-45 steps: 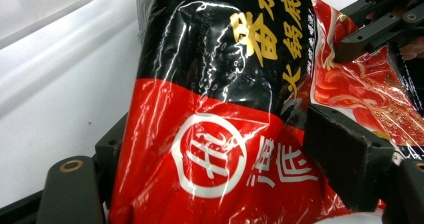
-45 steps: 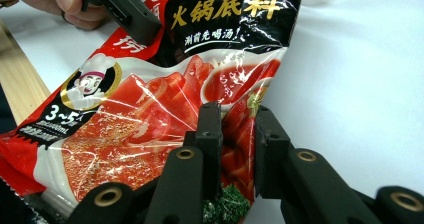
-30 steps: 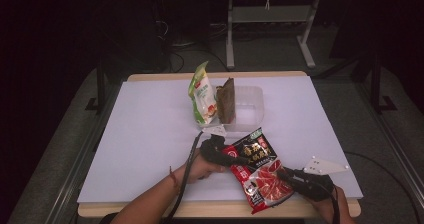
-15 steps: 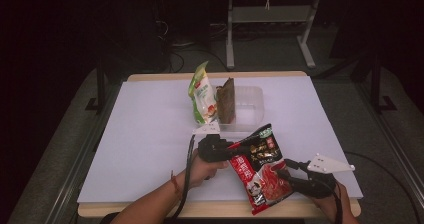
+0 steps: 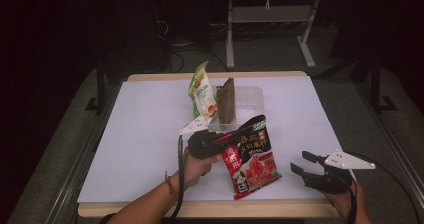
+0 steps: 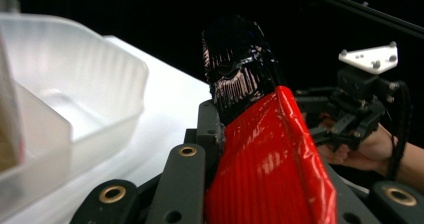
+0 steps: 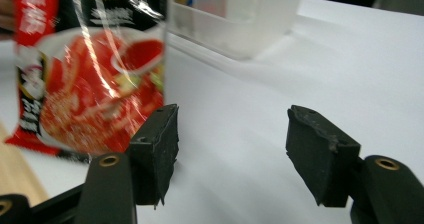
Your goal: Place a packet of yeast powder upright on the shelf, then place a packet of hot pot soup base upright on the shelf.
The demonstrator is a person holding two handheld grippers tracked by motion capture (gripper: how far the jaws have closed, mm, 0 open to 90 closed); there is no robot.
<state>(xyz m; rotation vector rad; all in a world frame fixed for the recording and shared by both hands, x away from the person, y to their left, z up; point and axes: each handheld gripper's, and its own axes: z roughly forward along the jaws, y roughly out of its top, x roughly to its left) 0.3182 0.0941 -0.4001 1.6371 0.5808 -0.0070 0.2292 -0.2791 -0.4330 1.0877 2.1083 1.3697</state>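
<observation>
My left claw (image 5: pixel 227 145) clamps the red packet (image 5: pixel 251 156); my right claw (image 5: pixel 305 165), just opening, is empty. The packet may slip.

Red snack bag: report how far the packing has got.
Done: a green packet and a brown packet stand upright at the clear bin's left end. In hand: the left gripper holds the red snack bag lifted off the table; the right gripper has just opened its jaws and stands apart from it. Left: putting the bag in the bin.
</observation>
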